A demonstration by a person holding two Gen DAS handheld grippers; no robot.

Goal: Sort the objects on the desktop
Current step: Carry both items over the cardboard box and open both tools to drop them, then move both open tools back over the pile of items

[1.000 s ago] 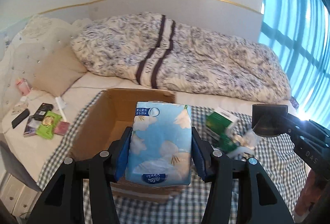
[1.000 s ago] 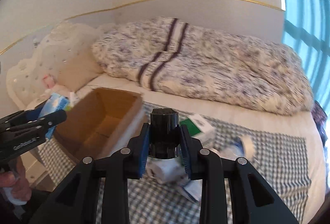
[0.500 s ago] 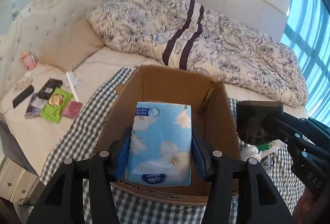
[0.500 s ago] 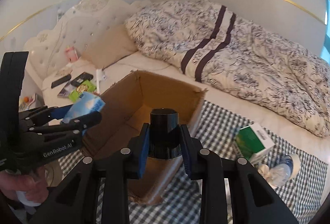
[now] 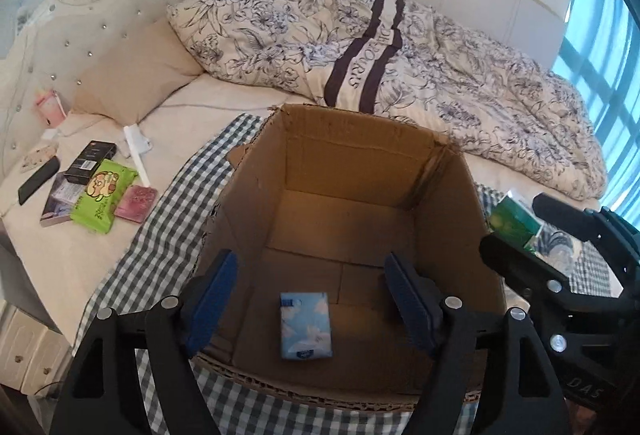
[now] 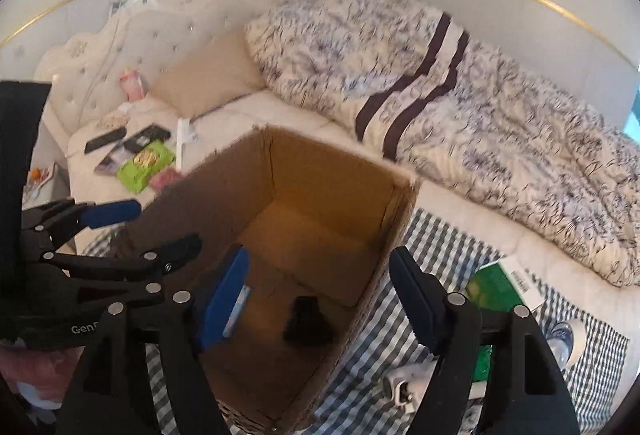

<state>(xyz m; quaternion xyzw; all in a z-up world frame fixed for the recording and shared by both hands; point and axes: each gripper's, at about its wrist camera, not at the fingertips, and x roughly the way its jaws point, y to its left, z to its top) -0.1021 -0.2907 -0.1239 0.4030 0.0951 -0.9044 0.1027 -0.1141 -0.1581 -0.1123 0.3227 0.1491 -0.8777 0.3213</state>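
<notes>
A brown cardboard box (image 5: 360, 123) stands open on the checked cloth (image 5: 168, 219). A blue tissue pack (image 5: 306, 325) lies flat on the box floor. My left gripper (image 5: 310, 259) hovers open above it, holding nothing. In the right wrist view, my right gripper (image 6: 320, 255) is open over the box (image 6: 340, 163). Below it, low inside the box, is a blurred black cylinder-shaped object (image 6: 306, 321). Whether it rests on the floor I cannot tell. The left blue pad (image 6: 226, 295) hides most of the tissue pack. The left gripper (image 6: 168, 223) shows at the left.
A green box (image 6: 496, 287), a plastic bottle (image 6: 564, 339) and a small white item (image 6: 404, 387) lie on the cloth right of the box. A green wipes pack (image 5: 100, 195), remote and small packets sit on the sheet to the left. A floral duvet (image 5: 360, 35) is heaped behind.
Both grippers moved over the box and opened. The tissue pack left my left gripper and the black object left my right gripper; both are now inside the box.
</notes>
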